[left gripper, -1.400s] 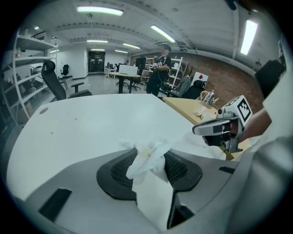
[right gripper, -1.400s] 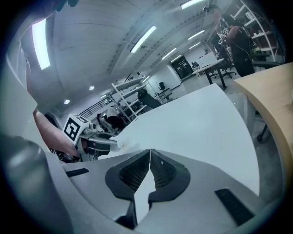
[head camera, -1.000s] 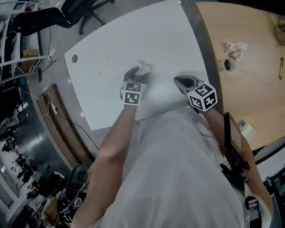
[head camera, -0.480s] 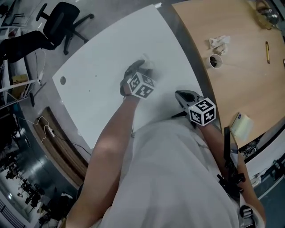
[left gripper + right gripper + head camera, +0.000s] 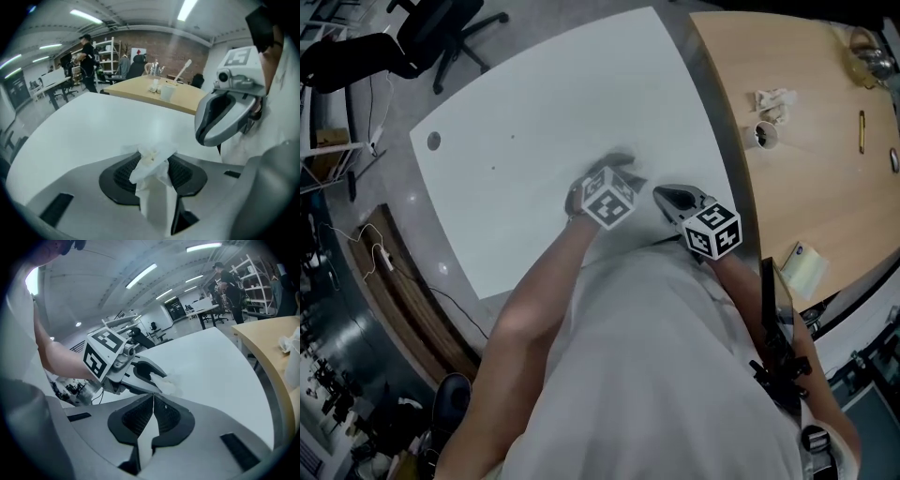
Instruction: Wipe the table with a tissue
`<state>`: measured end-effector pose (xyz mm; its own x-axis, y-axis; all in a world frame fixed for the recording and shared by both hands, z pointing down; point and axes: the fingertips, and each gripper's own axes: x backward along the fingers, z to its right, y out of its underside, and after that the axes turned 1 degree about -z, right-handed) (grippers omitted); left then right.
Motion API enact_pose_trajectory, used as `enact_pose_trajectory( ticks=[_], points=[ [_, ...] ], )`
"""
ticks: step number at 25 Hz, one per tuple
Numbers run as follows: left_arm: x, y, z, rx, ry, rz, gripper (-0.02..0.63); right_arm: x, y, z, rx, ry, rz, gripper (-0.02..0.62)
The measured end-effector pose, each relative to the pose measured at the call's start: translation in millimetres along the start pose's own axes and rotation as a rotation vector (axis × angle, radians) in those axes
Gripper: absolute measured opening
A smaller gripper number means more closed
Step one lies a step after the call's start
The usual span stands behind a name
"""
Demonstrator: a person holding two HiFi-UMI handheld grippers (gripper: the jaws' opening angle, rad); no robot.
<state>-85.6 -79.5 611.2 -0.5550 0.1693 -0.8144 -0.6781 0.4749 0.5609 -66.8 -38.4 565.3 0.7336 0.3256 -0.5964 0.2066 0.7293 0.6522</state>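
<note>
My left gripper [image 5: 153, 169] is shut on a crumpled white tissue [image 5: 151, 159], which sticks out between its ribbed pads. The head view shows that gripper [image 5: 617, 171] pointing down at the white table [image 5: 534, 112], close to the table's near edge. From the right gripper view, the tissue [image 5: 168, 383] pokes out of the left gripper's tip just above the tabletop. My right gripper [image 5: 153, 405] is shut with nothing in it. It hovers [image 5: 664, 195] just to the right of the left one, over the table's near right part.
A wooden table [image 5: 825, 187] adjoins on the right, carrying a cup [image 5: 761, 136], a crumpled tissue [image 5: 772, 98], a pen [image 5: 862, 129] and a pad [image 5: 802, 267]. An office chair [image 5: 422, 28] stands beyond the far left corner. A person stands in the background [image 5: 87, 51].
The left gripper has rolled and slid with the tissue across the white table toward its near edge, ending close beside the right gripper. The right gripper has shifted slightly left.
</note>
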Motion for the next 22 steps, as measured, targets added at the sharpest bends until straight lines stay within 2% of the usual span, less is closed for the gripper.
enact_pose_trajectory(
  ticks=[7,11,13,17,20,22],
  points=[
    [72,63,-25,0.291,-0.106,0.157,0.158,-36,-7,-38,0.07,-0.065,-0.047,0.017],
    [114,113,-47,0.424,-0.217,0.205,0.159,-55,-9,-57,0.108,-0.101,-0.071,0.017],
    [131,142,-61,0.451,-0.281,0.196,0.16,-63,-11,-67,0.125,-0.117,-0.08,0.017],
    [166,191,-94,0.456,-0.39,0.162,0.159,-81,-12,-88,0.15,-0.143,-0.097,0.017],
    [192,216,-125,0.502,-0.44,0.173,0.159,-93,-17,-106,0.166,-0.151,-0.105,0.017],
    [206,231,-149,0.502,-0.461,0.164,0.16,-101,-22,-119,0.179,-0.147,-0.109,0.017]
  ],
)
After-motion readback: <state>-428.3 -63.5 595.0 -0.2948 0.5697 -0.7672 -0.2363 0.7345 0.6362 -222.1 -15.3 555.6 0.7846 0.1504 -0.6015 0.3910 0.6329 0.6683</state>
